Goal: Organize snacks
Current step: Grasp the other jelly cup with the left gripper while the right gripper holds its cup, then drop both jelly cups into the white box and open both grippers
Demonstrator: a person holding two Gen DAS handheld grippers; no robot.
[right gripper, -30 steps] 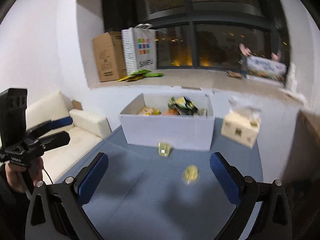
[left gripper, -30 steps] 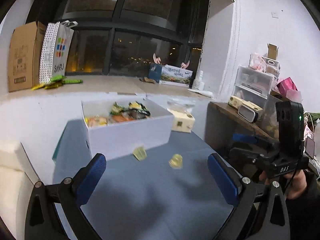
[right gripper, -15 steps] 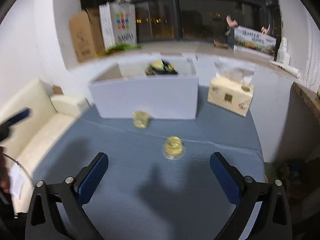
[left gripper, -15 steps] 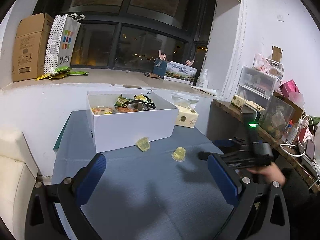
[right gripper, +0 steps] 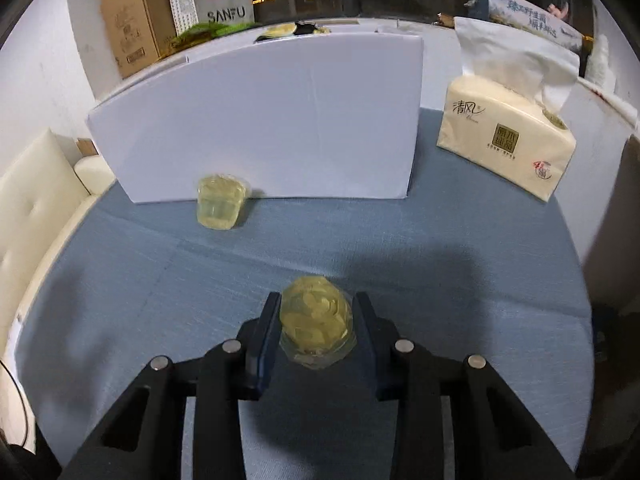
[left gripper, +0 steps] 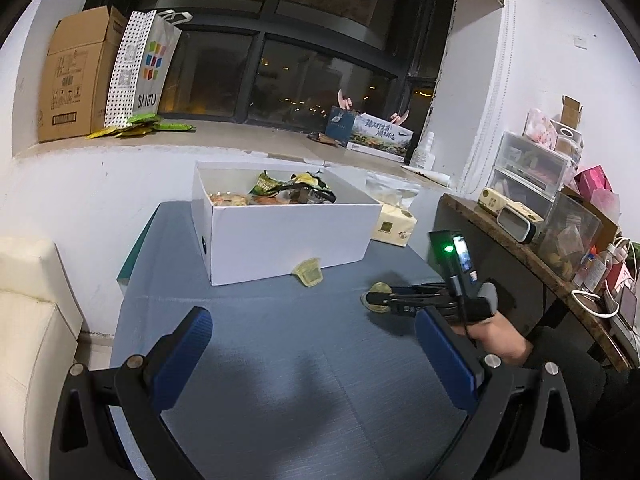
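We hold the left gripper (left gripper: 312, 350) wide open over the table (left gripper: 280, 380). One cup (right gripper: 220, 206) lies against the box (right gripper: 260, 120); our right gripper (right gripper: 316, 316) has just closed on the other jelly (right gripper: 316, 320).

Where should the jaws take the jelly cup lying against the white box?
Take the jelly cup across its two side walls, coming from above and the table's near side. It lies tipped with its lid end against the white box, so the box blocks the far side, while both flanks stand clear on the cloth.
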